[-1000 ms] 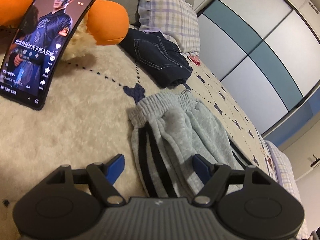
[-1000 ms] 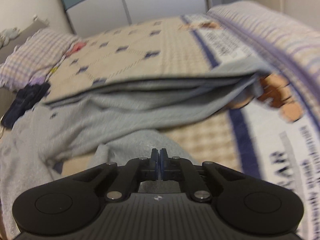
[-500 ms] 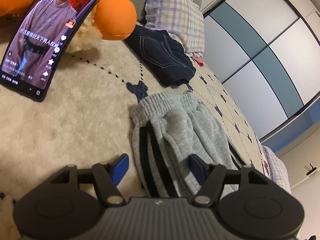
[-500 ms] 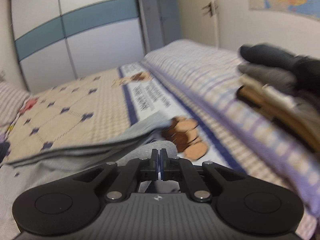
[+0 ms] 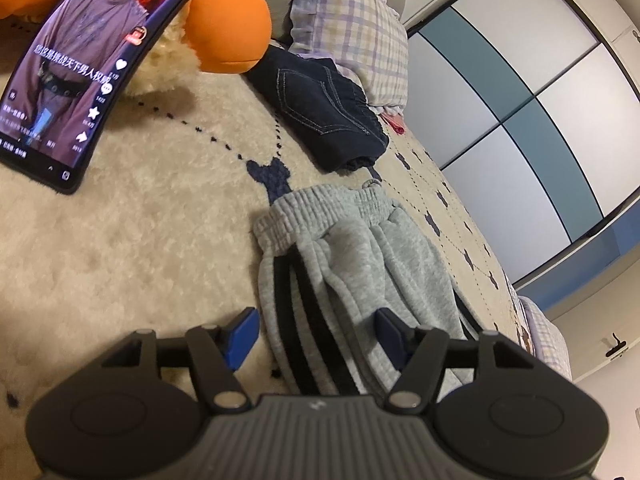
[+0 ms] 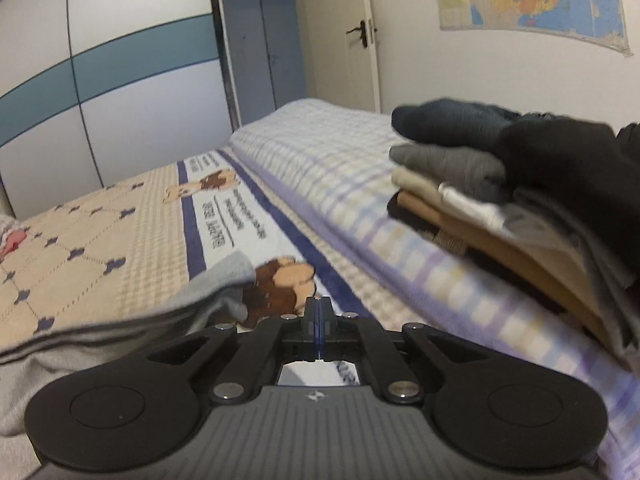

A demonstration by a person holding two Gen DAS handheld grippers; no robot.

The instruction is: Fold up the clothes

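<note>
Grey sweatpants (image 5: pixel 352 264) with black side stripes lie folded lengthwise on the bed, waistband away from me. My left gripper (image 5: pixel 316 330) is open, its blue pads on either side of the striped edge, low over the cloth. In the right wrist view the grey trouser legs (image 6: pixel 120 320) stretch along the bed at lower left. My right gripper (image 6: pixel 318 314) is shut with nothing seen between its pads, just past the leg ends.
A phone (image 5: pixel 80 68) playing video leans on an orange plush toy (image 5: pixel 228 28). Folded dark jeans (image 5: pixel 324 116) lie by a checked pillow (image 5: pixel 352 28). A stack of folded clothes (image 6: pixel 500 200) sits on a folded checked quilt (image 6: pixel 340 168). Wardrobe doors (image 5: pixel 540 92) stand behind.
My right gripper has swung up and right, from over the grey pants to the folded stack and door. My left gripper has edged forward along the striped edge.
</note>
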